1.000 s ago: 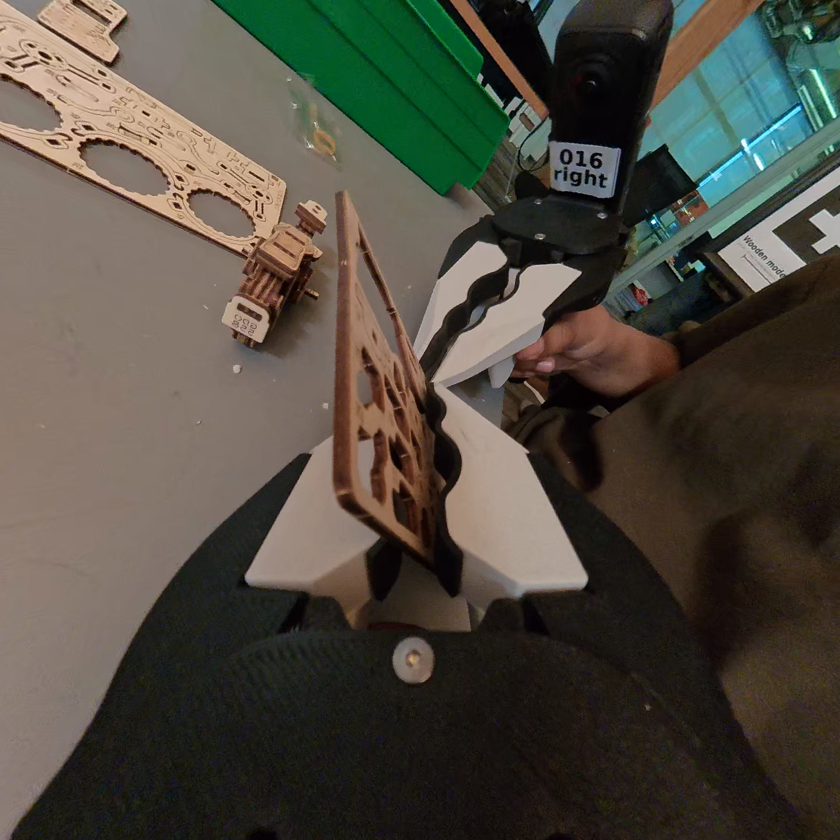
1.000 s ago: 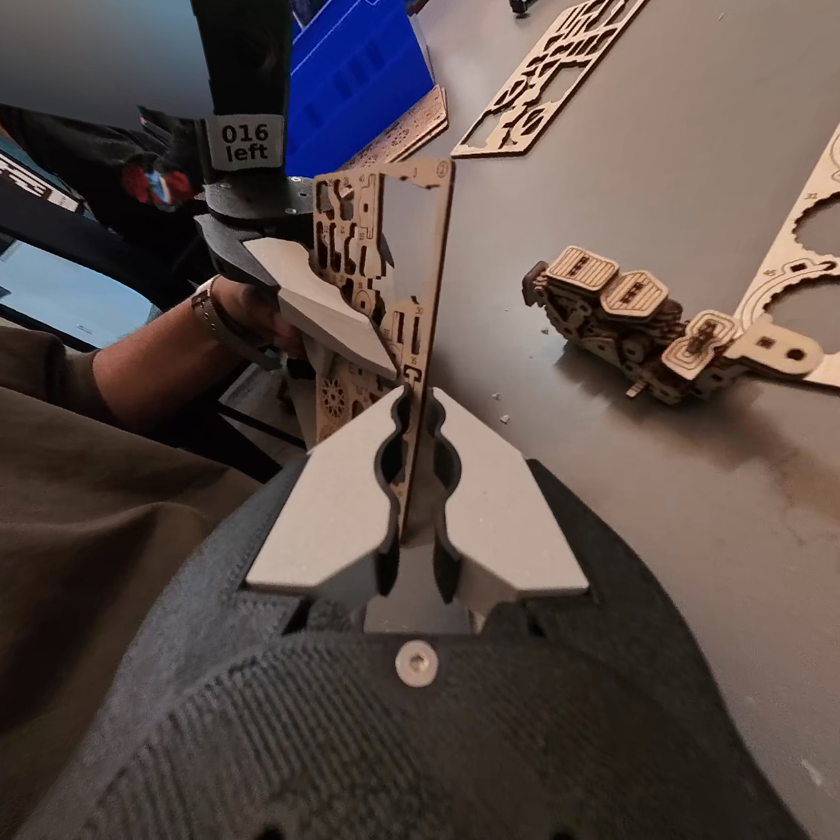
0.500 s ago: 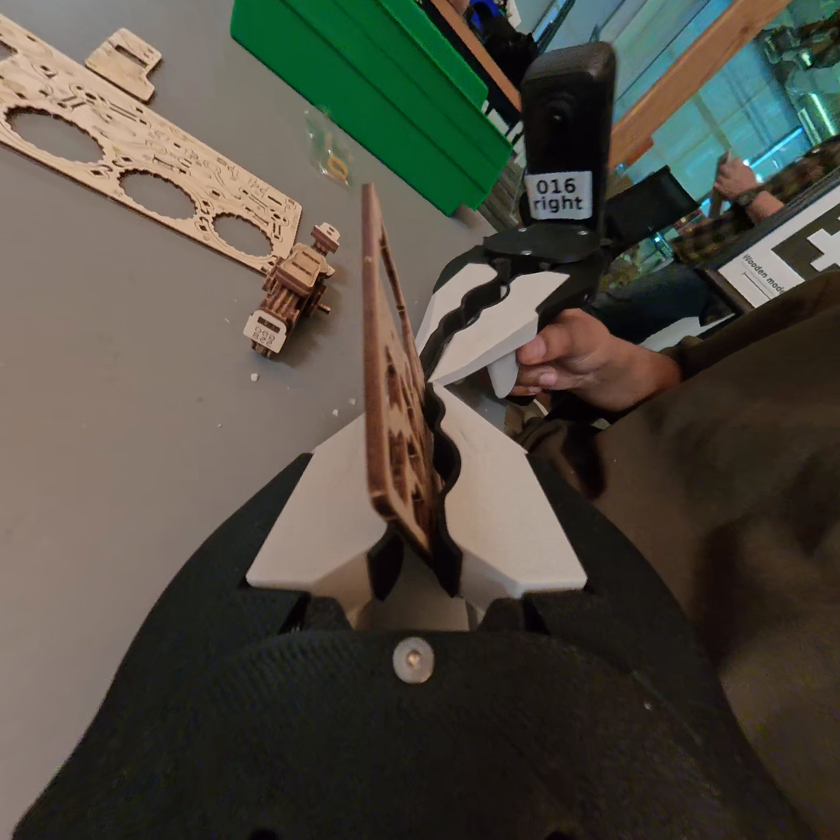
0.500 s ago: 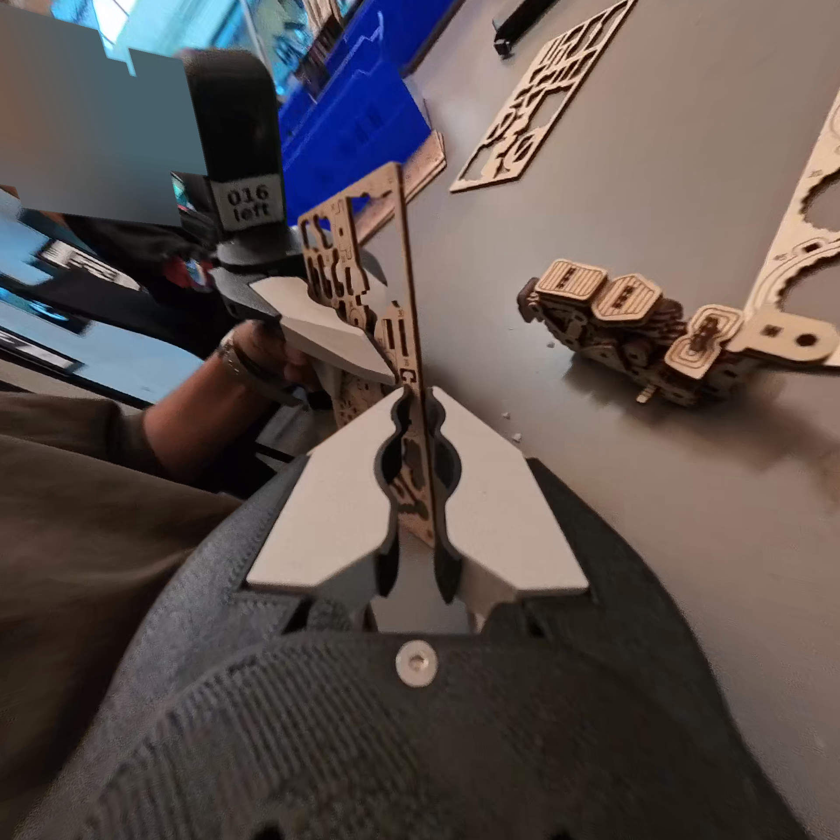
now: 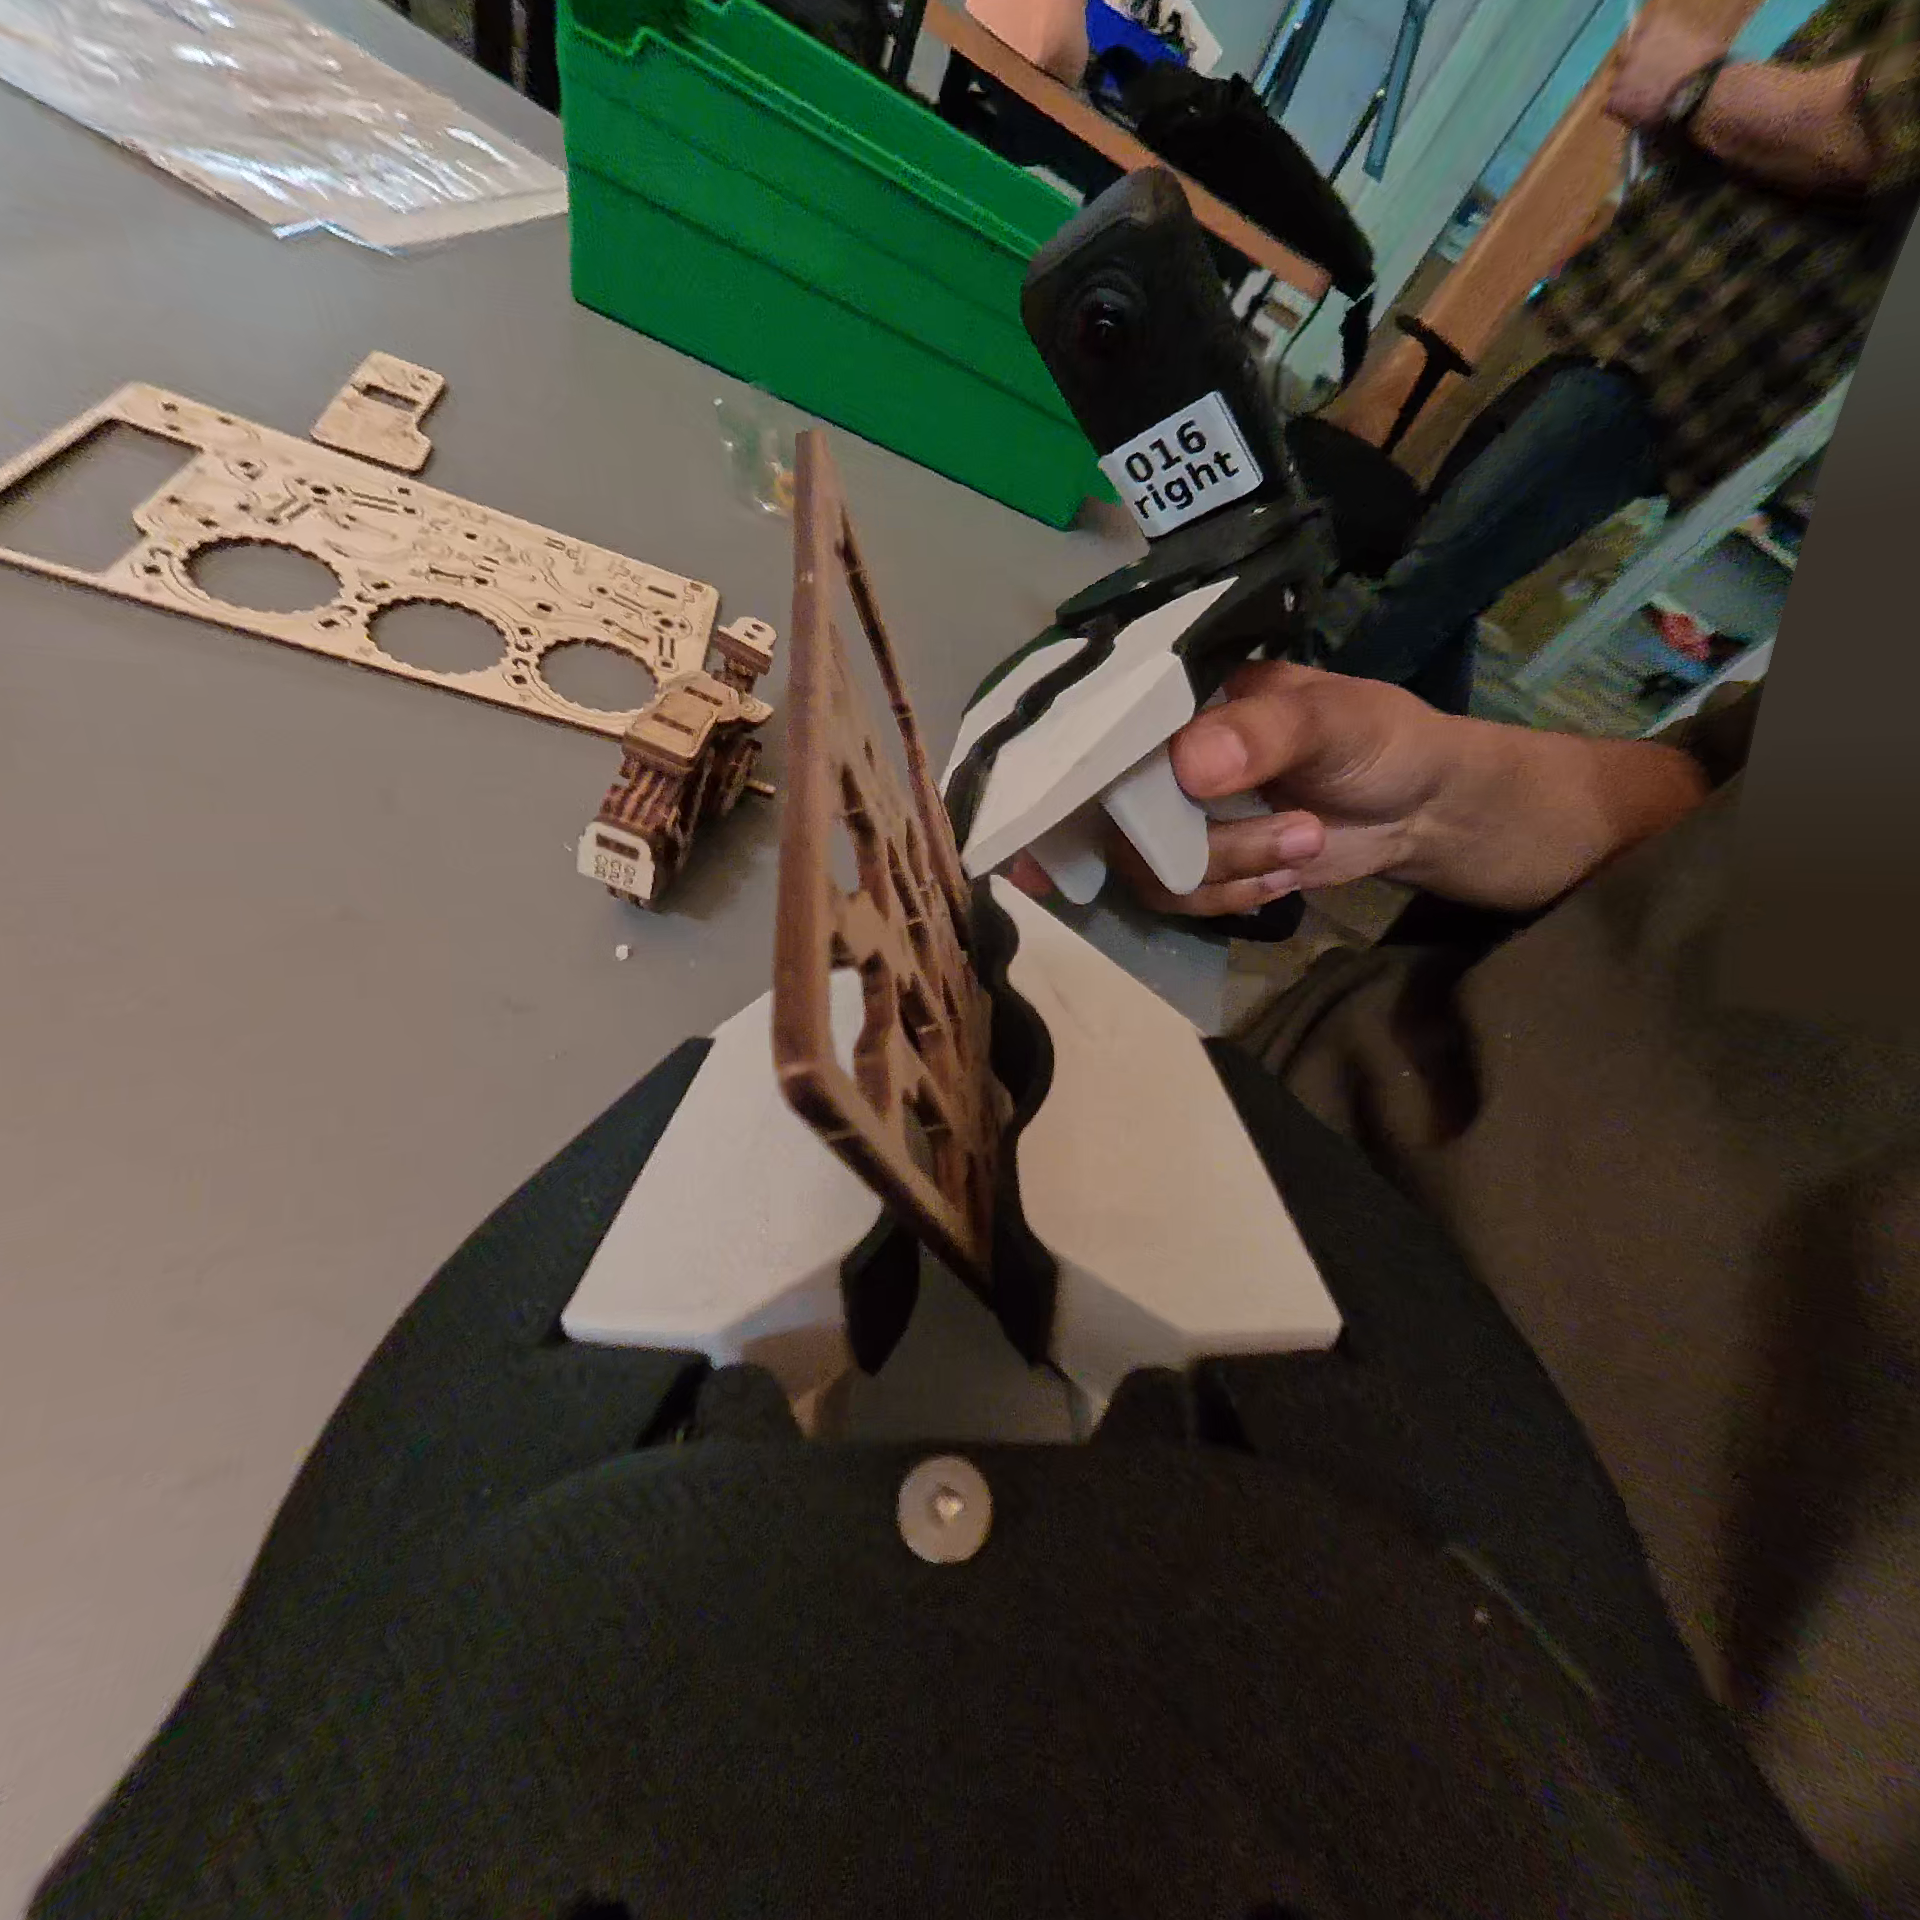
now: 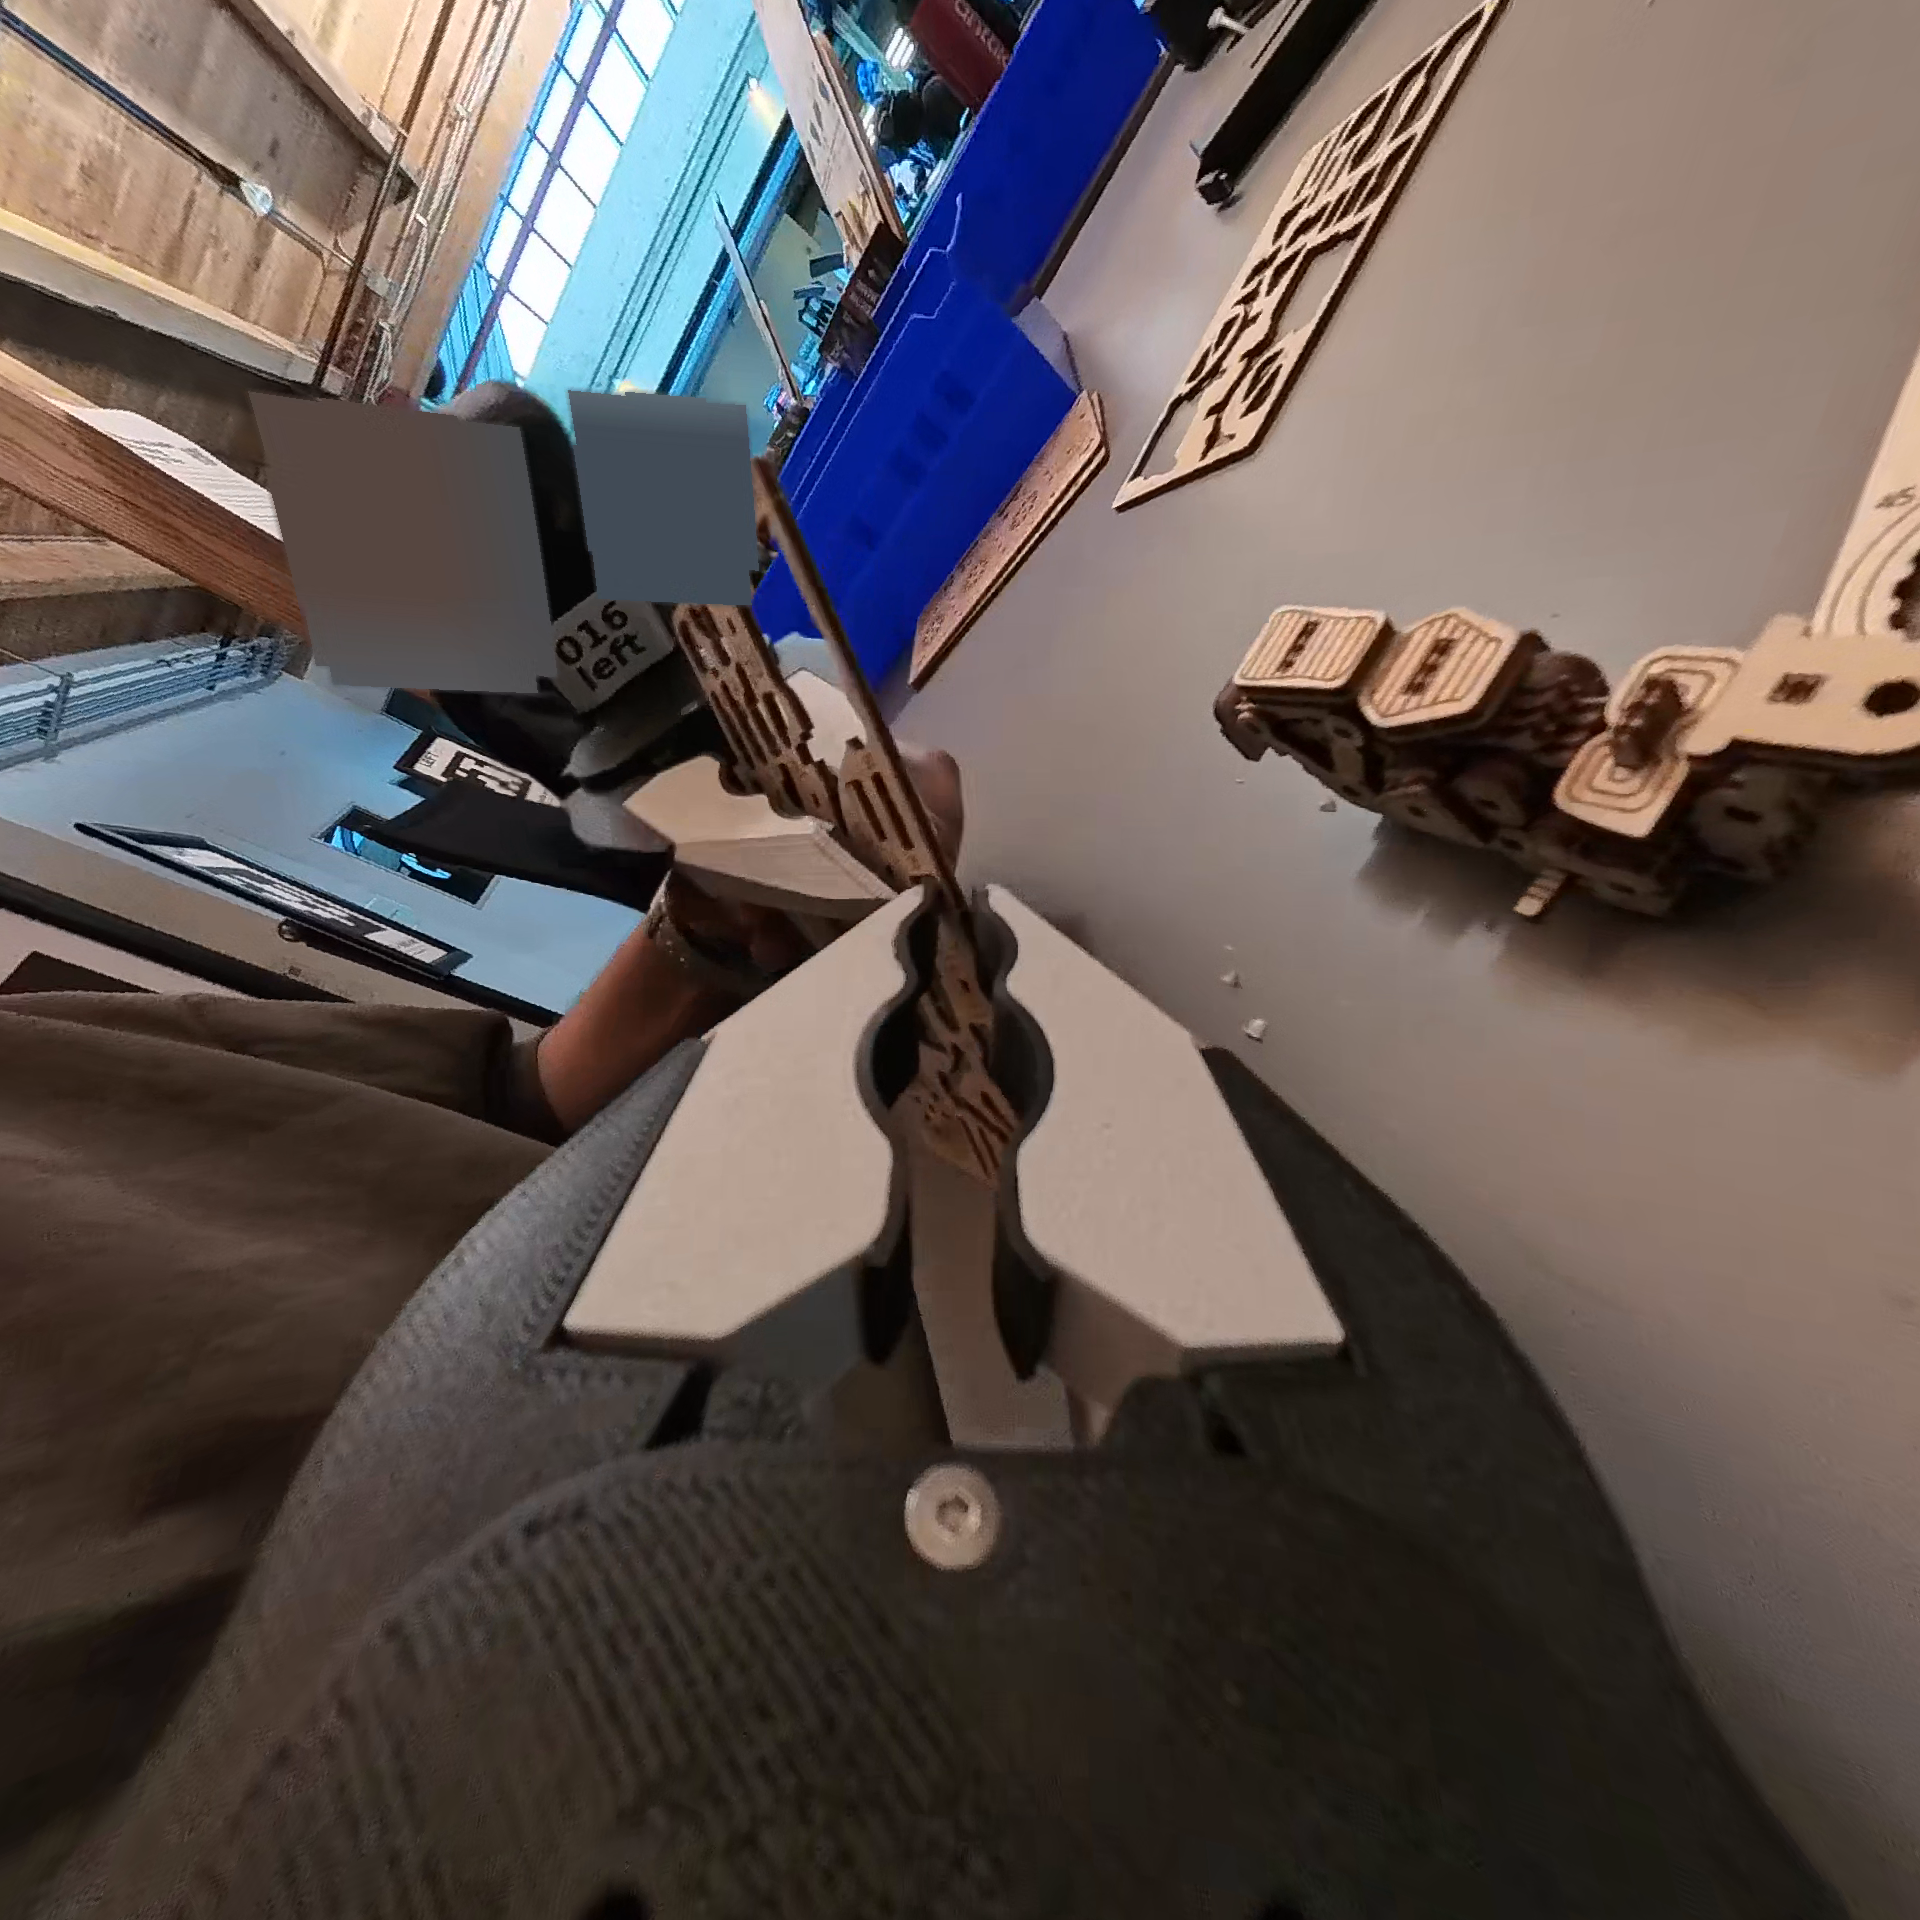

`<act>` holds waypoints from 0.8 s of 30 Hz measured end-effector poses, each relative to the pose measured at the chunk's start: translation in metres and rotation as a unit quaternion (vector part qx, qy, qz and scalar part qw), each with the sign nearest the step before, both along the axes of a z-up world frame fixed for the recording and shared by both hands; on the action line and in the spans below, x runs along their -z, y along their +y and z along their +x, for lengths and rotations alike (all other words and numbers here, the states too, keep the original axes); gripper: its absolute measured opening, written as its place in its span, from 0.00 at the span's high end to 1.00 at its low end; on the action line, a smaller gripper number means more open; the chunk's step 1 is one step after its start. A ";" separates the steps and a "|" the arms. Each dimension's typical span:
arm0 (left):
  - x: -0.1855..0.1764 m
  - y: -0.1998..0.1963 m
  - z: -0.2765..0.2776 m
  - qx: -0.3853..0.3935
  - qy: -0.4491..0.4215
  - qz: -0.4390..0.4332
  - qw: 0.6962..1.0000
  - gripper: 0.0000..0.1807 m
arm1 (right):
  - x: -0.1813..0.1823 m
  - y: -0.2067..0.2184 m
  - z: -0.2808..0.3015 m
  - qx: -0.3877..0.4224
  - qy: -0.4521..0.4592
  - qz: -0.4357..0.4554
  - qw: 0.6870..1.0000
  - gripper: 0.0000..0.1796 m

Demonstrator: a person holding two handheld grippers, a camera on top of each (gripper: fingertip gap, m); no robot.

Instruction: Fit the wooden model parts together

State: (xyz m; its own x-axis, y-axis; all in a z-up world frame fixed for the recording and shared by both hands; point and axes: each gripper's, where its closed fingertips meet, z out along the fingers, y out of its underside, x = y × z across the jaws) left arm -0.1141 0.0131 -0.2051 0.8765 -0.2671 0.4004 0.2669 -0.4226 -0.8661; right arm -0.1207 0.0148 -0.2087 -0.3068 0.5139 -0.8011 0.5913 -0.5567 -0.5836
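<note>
1. The left gripper (image 5: 951, 1049) has its white fingers (image 5: 727, 1174) clenched on a thin brown laser-cut wooden parts sheet (image 5: 873, 862).
2. The sheet stands on edge above the grey table (image 5: 260, 1039), its long axis running away from the camera, full of cut-out holes.
3. The right gripper (image 6: 956, 997) clamps the same sheet (image 6: 883, 810).
4. A small assembled wooden model (image 5: 681, 779) lies beyond, beside a pale flat wooden sheet with three round holes (image 5: 364, 582).

Brown fretted sheet (image 5: 883, 894) — green bin (image 5: 800, 239), grey table (image 5: 260, 987).
</note>
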 end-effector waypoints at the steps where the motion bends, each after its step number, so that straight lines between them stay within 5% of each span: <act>1: 0.000 0.000 0.000 -0.005 0.011 0.000 1.000 0.99 | -0.001 0.001 0.000 0.001 -0.001 -0.002 1.000 0.98; 14: -0.001 -0.003 -0.009 -0.015 -0.012 0.000 1.000 0.99 | -0.003 -0.001 -0.009 0.022 0.002 0.076 0.997 0.98; 24: -0.001 -0.003 -0.011 -0.013 -0.049 -0.002 0.999 0.99 | -0.006 0.002 -0.004 0.007 0.028 0.040 0.999 0.94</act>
State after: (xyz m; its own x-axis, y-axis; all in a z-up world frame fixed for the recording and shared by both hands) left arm -0.1253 0.0100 -0.2042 0.8397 -0.2439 0.4853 0.3607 -0.4175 -0.8340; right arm -0.1249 0.0163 -0.2027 -0.3419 0.5797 -0.7396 0.5494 -0.5152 -0.6578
